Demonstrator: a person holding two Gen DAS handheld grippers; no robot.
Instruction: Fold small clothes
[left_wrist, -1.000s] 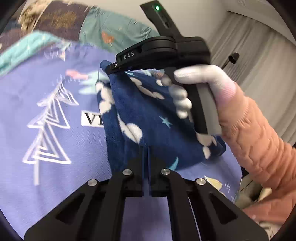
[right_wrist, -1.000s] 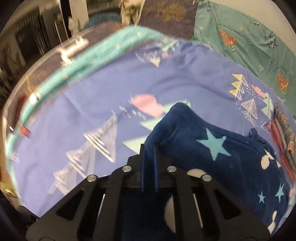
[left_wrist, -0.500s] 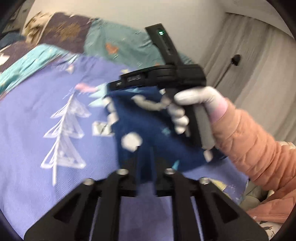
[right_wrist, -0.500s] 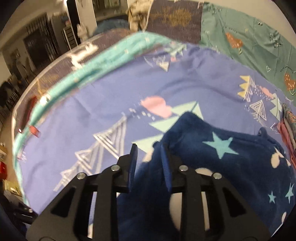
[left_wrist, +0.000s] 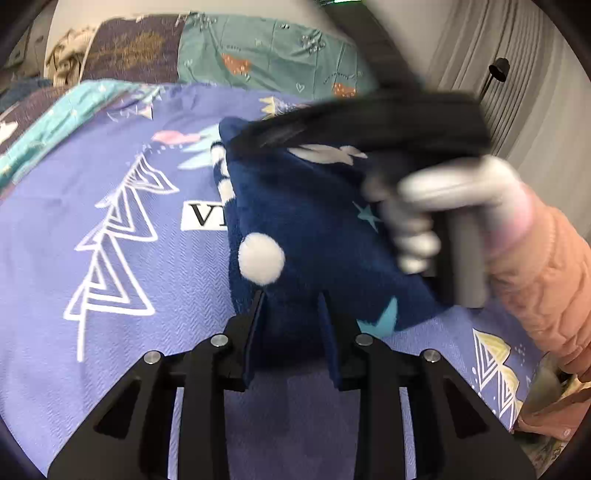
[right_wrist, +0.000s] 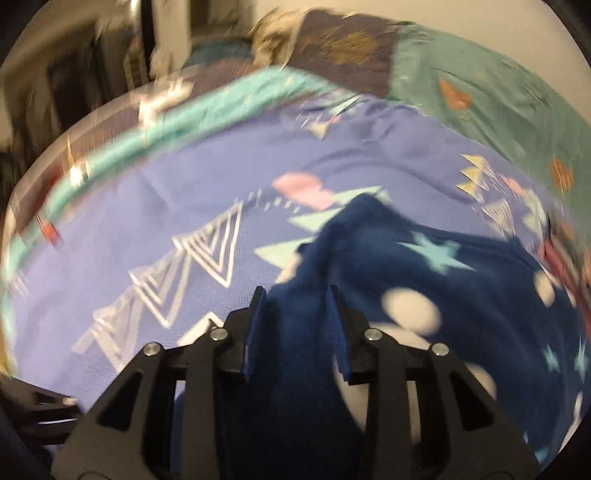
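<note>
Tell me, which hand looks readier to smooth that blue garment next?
Probably the left. Both grippers' jaws stand open with the garment lying between them, but the left gripper looks steady and sharp, while the right gripper sits in a motion-blurred view, apparently mid-swing.

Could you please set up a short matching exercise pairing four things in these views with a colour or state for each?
Things:
1. left gripper
2. navy garment
3. bedsheet
4. jacket sleeve

Colour or state:
A. peach-orange, quilted
B. fingers apart, fleece between them
C. purple, printed with white triangle trees
D. dark blue with white dots and teal stars

Pairs: 1-B, 2-D, 3-C, 4-A
</note>
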